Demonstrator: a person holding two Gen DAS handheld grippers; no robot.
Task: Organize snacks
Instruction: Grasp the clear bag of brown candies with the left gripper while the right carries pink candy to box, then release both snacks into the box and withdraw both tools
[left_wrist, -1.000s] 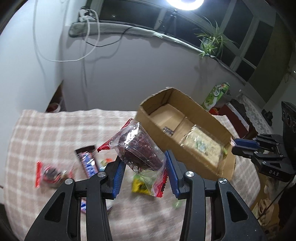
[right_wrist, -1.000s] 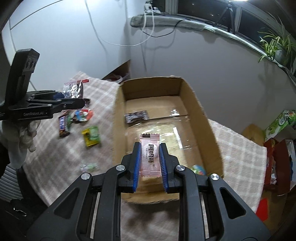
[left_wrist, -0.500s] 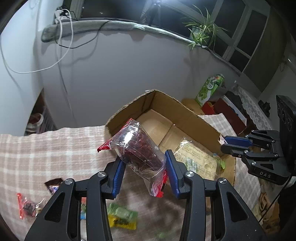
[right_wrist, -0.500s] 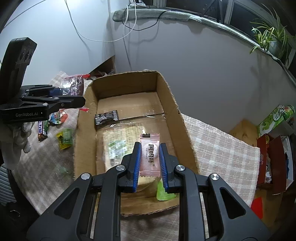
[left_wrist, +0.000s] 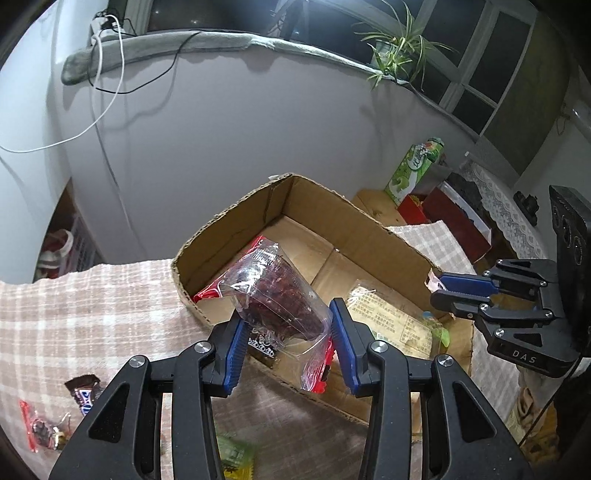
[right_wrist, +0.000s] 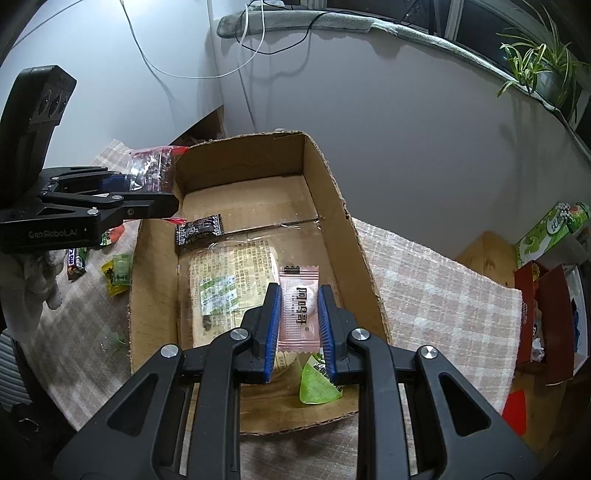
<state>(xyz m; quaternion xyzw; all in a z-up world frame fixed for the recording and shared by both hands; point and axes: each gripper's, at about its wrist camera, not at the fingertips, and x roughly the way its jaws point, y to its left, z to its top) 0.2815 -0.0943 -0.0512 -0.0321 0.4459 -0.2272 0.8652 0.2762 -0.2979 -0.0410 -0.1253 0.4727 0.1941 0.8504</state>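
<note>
Item 1. Open brown cardboard box (right_wrist: 332, 206), flaps removed, stood on a pink-and-white checked cloth (right_wrist: 436, 280); it served as the collecting bin for the snacks. Already inside: a flat clear packet with a printed label (right_wrist: 229, 277) across the floor, a small black sachet (right_wrist: 201, 229) at the far left, and a green wedge-shaped packet (right_wrist: 317, 380) at the near end.

Item 2. Left gripper (left_wrist: 288, 332), blue-padded, clamped on a clear plastic bag of dark red dried fruit with red trim (left_wrist: 277, 291). The bag was gripped low, so its bulk stood up above the pads and hung over the box's left rim, probably ready for release inside.

Item 3. Right gripper (right_wrist: 299, 321), clamped on a pink rectangular sachet with printed characters (right_wrist: 299, 306), held upright over the near right part of the box, above the labelled packet. Judged the nearer of the two to being dropped.

Item 4. Unsorted stock left on the cloth, left of the box: a brown chocolate bar wrapper (left_wrist: 85, 395), a small red-edged clear packet (left_wrist: 42, 432), and a green-and-yellow sachet (right_wrist: 118, 269). The task appeared partly complete.

Item 5. Background: a green carton (left_wrist: 413, 166) and red boxes (right_wrist: 546, 314) at the right, not part of the sorting so far as could be judged.
</note>
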